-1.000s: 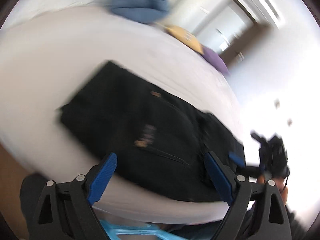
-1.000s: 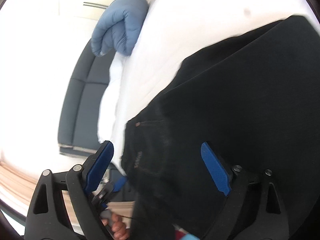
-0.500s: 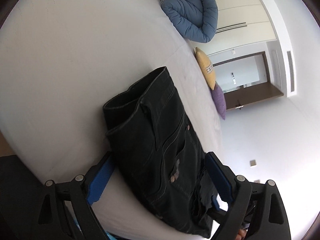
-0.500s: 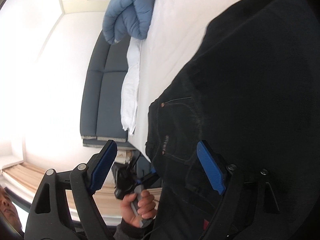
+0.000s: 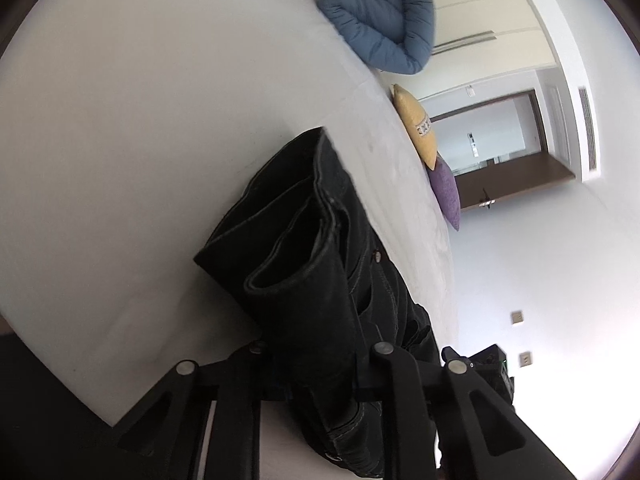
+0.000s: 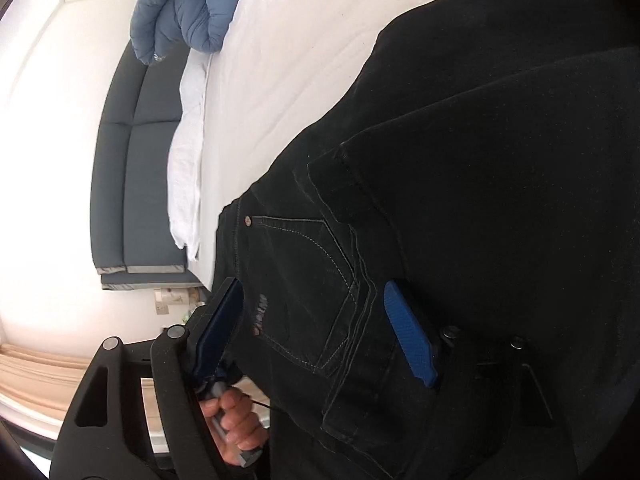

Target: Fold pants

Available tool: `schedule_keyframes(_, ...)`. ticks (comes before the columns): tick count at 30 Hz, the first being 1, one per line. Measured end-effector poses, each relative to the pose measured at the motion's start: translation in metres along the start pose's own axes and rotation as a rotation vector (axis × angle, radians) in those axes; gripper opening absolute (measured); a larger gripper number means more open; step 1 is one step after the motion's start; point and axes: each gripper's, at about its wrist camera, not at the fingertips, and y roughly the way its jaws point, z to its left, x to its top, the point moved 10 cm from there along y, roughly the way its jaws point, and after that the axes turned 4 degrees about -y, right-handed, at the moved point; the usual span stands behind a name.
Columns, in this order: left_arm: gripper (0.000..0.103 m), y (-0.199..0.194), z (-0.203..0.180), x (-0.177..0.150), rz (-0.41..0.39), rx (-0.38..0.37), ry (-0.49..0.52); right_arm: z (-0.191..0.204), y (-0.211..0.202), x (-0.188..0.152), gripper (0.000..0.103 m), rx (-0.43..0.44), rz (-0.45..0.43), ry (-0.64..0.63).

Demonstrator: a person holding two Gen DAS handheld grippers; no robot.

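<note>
Black denim pants point(image 5: 304, 272) lie folded on a white bed point(image 5: 140, 120). In the left wrist view my left gripper point(image 5: 316, 360) has its jaws closing, pinched on the near fold of the pants, and the cloth hides its pads. In the right wrist view the pants point(image 6: 480, 160) fill the right side, back pocket and rivet showing. My right gripper point(image 6: 316, 328) straddles the pocket area with its jaws closing. One blue pad point(image 6: 408, 336) rests on the cloth; the other pad point(image 6: 222, 320) stands at the pants' edge.
A blue puffy quilt point(image 5: 380, 12) lies at the bed's far end, with a yellow pillow point(image 5: 416, 124) and a purple pillow point(image 5: 446, 188) at the bed's edge. A dark sofa point(image 6: 132, 160) stands beside the bed. A hand point(image 6: 236, 420) grips the other gripper's handle.
The left jaws went from wide apart to pinched on the pants' fold, and that view rolled. The right jaws narrowed and moved closer over the pocket.
</note>
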Motion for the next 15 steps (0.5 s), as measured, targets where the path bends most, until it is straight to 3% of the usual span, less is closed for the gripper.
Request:
schedule_keyframes(9,0.015,-0.007,-0.082,-0.013,-0.078,0.117,0.339,0.004,-0.005,-0.003,0.072,-0.034,-0.024,-0.046)
schedule_keyframes(15,0.014,-0.003,-0.101,-0.02,-0.077,0.13,0.391,0.007,-0.007,-0.004,0.072,-0.018,-0.03,-0.03)
